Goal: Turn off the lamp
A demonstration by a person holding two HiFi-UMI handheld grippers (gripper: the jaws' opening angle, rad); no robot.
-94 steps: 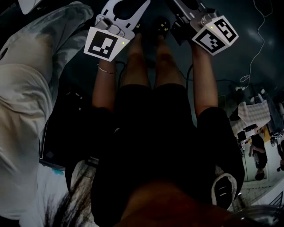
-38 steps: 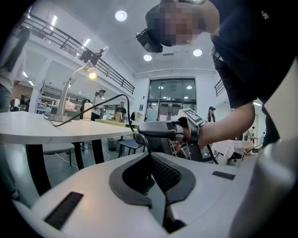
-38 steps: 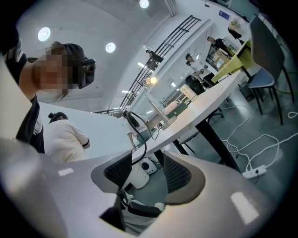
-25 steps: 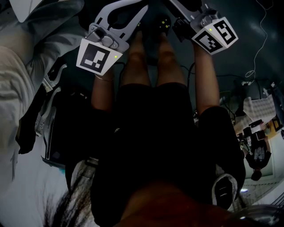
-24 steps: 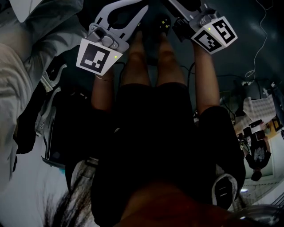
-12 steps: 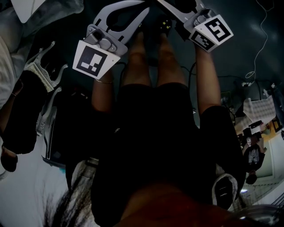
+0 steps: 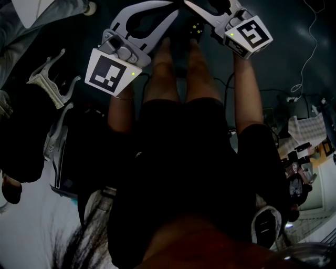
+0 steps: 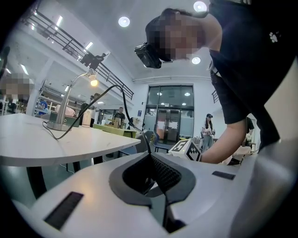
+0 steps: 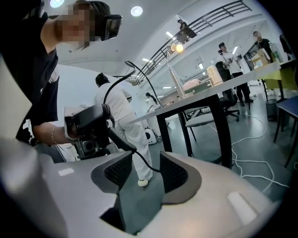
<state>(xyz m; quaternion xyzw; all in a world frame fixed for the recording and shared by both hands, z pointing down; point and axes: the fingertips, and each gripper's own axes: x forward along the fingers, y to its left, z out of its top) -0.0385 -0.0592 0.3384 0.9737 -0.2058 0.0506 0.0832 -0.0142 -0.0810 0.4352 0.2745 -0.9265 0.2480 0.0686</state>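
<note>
A lit desk lamp with a thin metal neck stands on a white table, far off to the left in the left gripper view. Its black cable arcs up off the table and comes down right at the tips of my left gripper, which is shut on it. The right gripper view shows the same lamp glowing above the table, with the left gripper at the left. My right gripper is open; a stretch of black cable shows in its gap. Both grippers' tips almost meet at the head view's top edge.
A person in white stands beyond the left gripper. A chair sits under the table, with white cable loose on the floor. More people stand in the background. A pale frame lies at the head view's left.
Both grippers have edged up towards the top of the head view and drawn closer together. The pale clothing at the left has moved out, uncovering the pale frame.
</note>
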